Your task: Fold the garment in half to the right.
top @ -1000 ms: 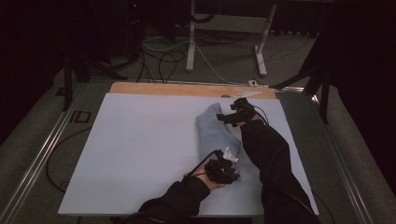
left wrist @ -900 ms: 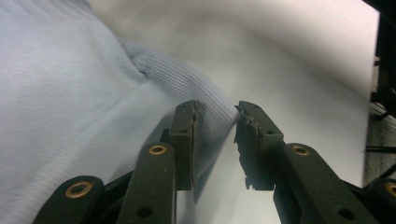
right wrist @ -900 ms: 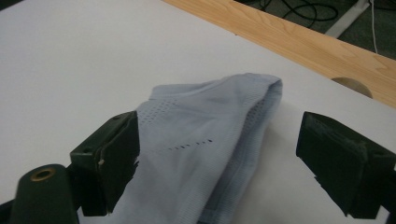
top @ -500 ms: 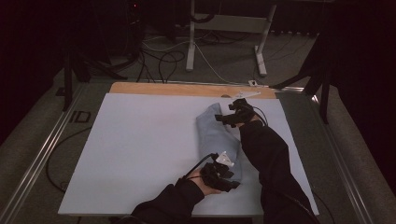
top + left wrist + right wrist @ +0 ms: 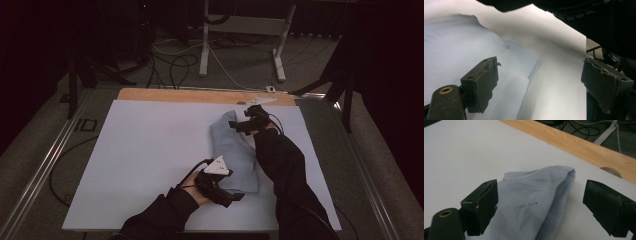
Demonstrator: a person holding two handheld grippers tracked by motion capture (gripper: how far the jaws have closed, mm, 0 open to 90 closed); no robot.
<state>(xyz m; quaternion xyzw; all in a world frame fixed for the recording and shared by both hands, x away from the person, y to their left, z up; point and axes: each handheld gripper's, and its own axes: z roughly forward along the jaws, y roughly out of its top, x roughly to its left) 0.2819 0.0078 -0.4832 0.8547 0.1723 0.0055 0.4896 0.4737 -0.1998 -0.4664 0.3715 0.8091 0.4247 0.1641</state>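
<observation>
A pale blue folded garment [image 5: 235, 152] lies on the white table top [image 5: 150, 155], right of centre. My left gripper [image 5: 239, 196] hovers open at the garment's near corner [image 5: 519, 75], with that corner between its spread jaws and touching neither. My right gripper [image 5: 236, 125] is open at the garment's far end [image 5: 541, 187], jaws wide on either side of the rounded knit edge. Dark sleeves come in from the bottom; the right forearm [image 5: 280, 165] covers the garment's right side.
A wooden strip [image 5: 200, 96] runs along the table's far edge, with a notch [image 5: 610, 171] in it close to my right gripper. Beyond it on the floor are cables [image 5: 170, 65] and a white stand [image 5: 240, 30]. Metal rails [image 5: 55, 150] flank the table.
My left gripper has slid right and slightly toward the person, to the garment's near corner. My right gripper has stayed at the far end.
</observation>
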